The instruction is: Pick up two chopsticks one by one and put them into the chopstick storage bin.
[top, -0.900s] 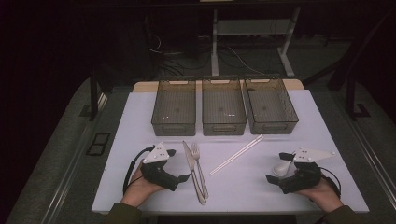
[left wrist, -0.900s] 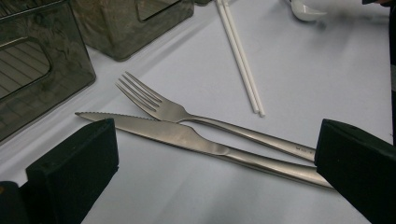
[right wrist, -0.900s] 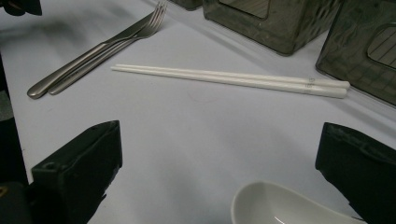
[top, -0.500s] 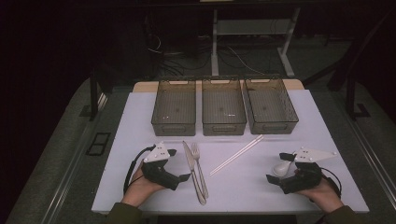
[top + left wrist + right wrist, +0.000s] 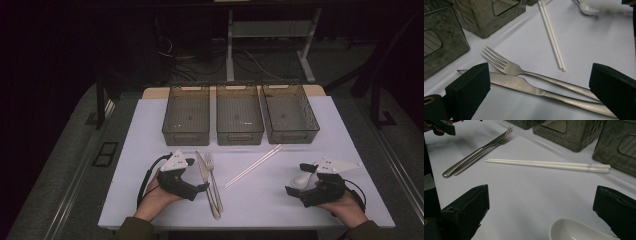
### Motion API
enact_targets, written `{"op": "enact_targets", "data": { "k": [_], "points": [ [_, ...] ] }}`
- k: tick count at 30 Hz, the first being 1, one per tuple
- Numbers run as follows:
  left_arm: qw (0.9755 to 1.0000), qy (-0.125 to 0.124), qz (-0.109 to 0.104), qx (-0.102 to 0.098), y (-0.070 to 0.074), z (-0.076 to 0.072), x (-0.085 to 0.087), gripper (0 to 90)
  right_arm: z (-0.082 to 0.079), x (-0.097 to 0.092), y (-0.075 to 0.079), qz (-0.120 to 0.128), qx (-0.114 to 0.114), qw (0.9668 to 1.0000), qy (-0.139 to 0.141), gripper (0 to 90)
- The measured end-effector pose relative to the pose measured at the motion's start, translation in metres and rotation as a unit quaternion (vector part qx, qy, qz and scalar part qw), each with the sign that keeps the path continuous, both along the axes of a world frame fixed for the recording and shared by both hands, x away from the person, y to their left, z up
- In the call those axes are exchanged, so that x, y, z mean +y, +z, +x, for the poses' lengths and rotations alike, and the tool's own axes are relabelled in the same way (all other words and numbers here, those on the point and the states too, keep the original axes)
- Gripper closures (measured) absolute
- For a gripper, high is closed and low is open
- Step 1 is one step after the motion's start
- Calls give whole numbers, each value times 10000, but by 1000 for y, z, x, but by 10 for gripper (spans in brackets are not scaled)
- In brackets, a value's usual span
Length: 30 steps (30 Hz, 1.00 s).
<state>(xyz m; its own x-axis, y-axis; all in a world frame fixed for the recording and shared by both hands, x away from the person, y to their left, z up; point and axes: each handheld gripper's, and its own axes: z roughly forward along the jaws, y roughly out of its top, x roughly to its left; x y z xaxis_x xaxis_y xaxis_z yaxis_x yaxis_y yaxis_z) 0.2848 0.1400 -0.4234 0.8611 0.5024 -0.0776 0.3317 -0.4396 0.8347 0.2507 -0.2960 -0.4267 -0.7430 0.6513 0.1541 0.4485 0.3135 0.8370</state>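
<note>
Near left on the desk [image 5: 150,130], left gripper [image 5: 197,189]: fingers spread, nothing between them, just left of knife [image 5: 206,180] and fork [image 5: 214,181]. Chopsticks [image 5: 252,166] lie centre. Near right, right gripper [image 5: 297,179]: fingers spread around the white spoon [image 5: 302,181], not pinching it.

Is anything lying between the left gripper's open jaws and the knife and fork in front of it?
Nothing visible does. In the left gripper view the knife and fork lie on bare white mat directly ahead of the open left gripper. The chopsticks lie farther off, beyond the fork.
</note>
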Motion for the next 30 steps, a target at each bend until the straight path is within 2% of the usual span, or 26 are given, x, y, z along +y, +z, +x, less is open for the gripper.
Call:
{"op": "enact_targets", "data": {
  "k": [6, 14, 20, 30],
  "points": [
    [10000, -3, 12, -7, 1, 3, -4, 68, 1, 0, 0, 3, -36, 10000, -10, 7],
    [9999, 43, -52, -77, 3, 7, -8, 164, 0, 0, 0, 39, -20, 10000, -35, 7],
    [9999, 17, -146, -84, 3, 13, -15, 223, 0, 1, -1, 30, -19, 10000, -32, 7],
    [9998, 22, -155, -100, 3, 21, -27, 292, 0, 1, -1, 64, -8, 10000, -29, 7]
  ]
}}
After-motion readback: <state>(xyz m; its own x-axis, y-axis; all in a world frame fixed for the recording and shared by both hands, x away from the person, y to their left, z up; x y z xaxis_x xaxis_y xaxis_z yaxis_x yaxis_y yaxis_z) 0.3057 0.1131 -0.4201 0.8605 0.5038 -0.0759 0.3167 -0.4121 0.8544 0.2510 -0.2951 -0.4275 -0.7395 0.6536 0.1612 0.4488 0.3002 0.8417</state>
